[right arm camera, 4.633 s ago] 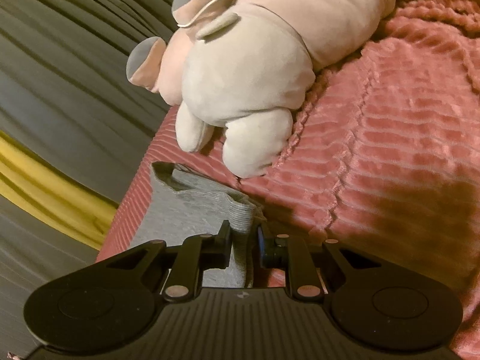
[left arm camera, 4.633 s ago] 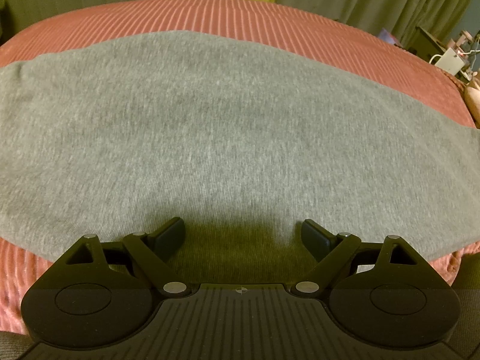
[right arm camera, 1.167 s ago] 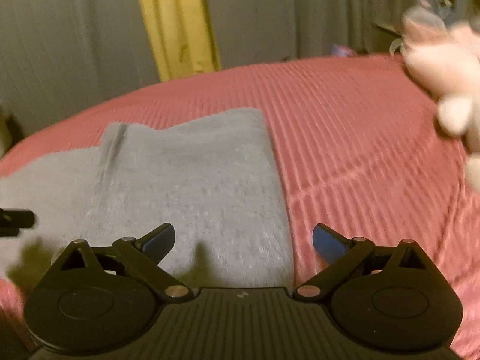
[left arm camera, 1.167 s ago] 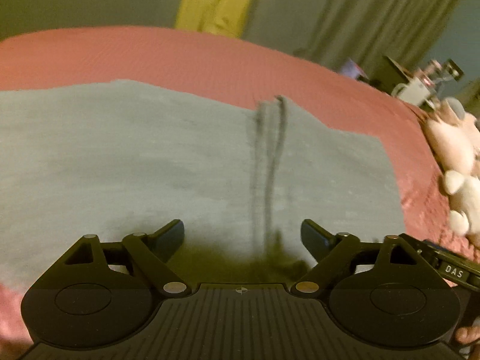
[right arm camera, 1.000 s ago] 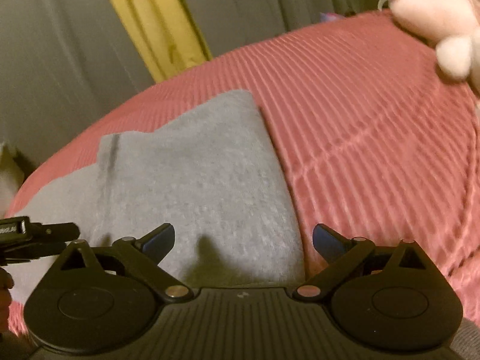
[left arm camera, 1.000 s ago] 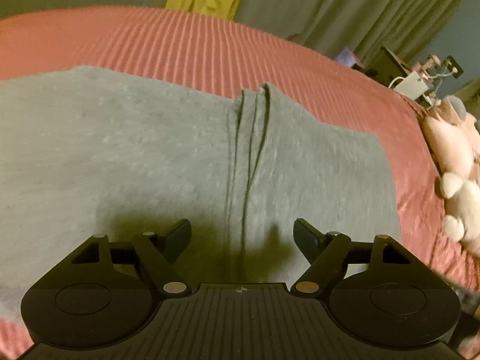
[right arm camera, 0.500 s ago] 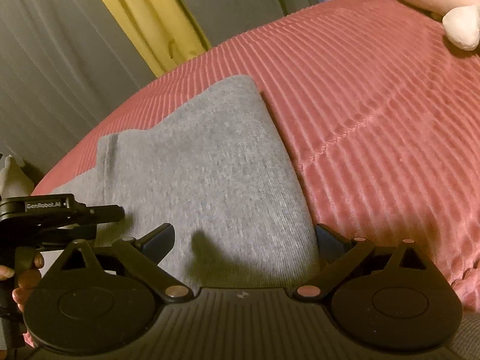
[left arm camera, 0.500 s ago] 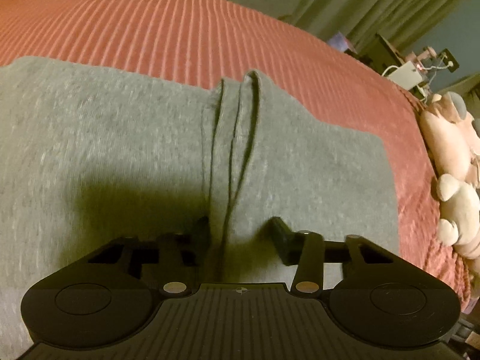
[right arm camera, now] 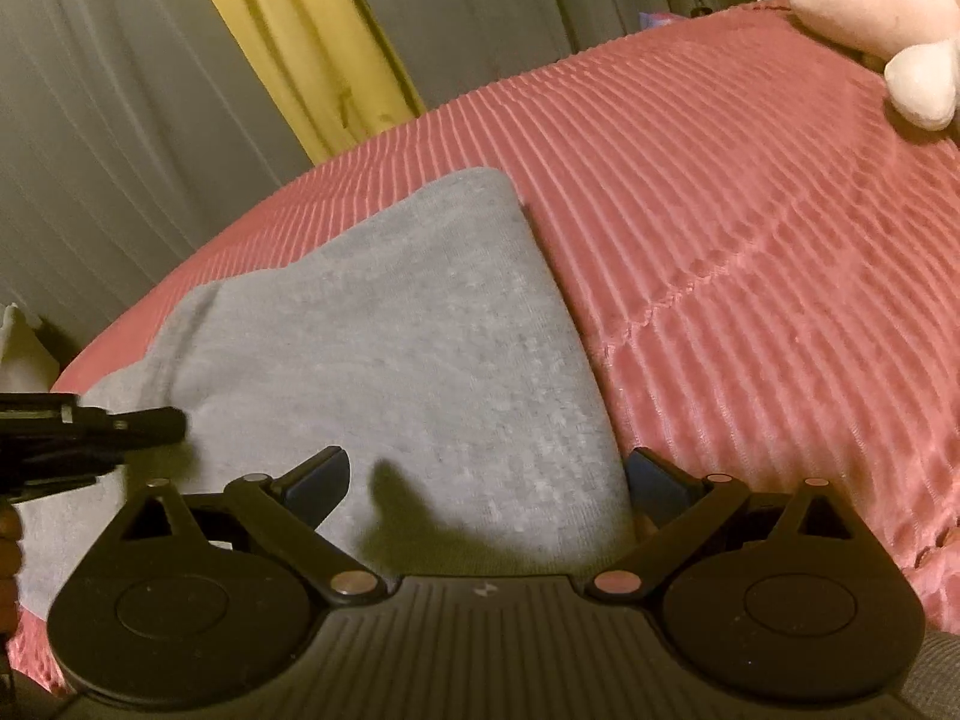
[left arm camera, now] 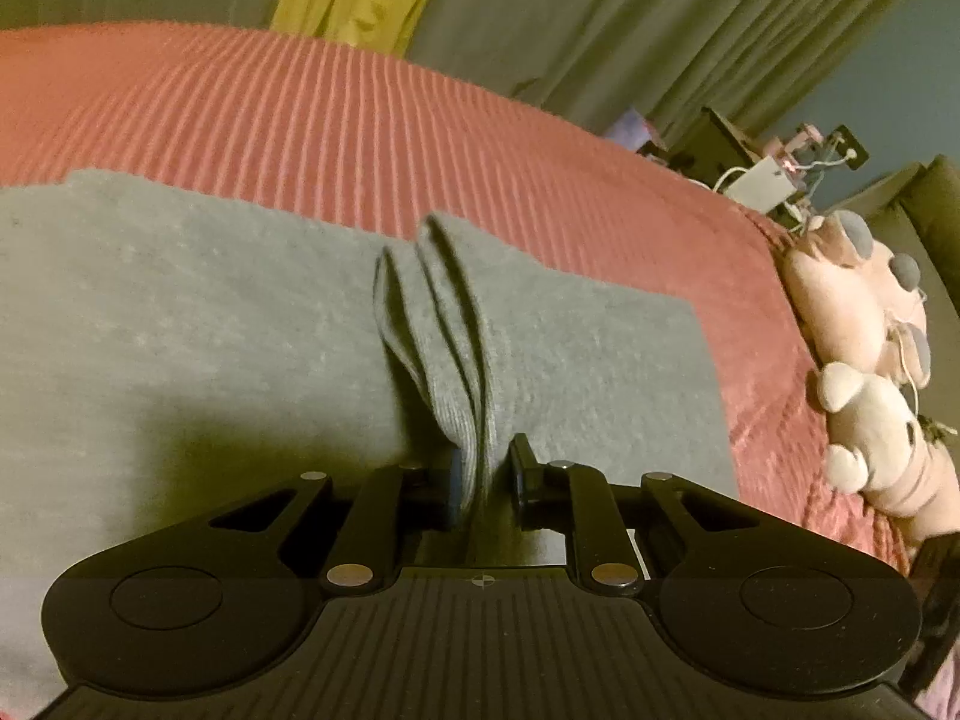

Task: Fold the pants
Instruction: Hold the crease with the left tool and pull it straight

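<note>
The grey pants (left arm camera: 180, 348) lie folded over on the pink ribbed bedspread (left arm camera: 300, 108). In the left wrist view my left gripper (left arm camera: 485, 474) is shut on the ribbed cuff edges (left arm camera: 444, 336) of the pants, which stand up between its fingers. In the right wrist view the pants (right arm camera: 390, 348) show their folded end. My right gripper (right arm camera: 486, 477) is open, its fingers straddling the near right corner of the fold. The left gripper also shows at the left edge of the right wrist view (right arm camera: 90, 426).
Pink plush toys (left arm camera: 870, 372) lie at the right side of the bed and show in the right wrist view (right arm camera: 870, 6). Grey and yellow curtains (right arm camera: 300, 48) hang behind the bed. A cluttered stand (left arm camera: 768, 174) is at the far right.
My left gripper has closed from open onto the cuff edges and lifted them slightly. My right gripper has moved closer over the fold's right corner and stayed open.
</note>
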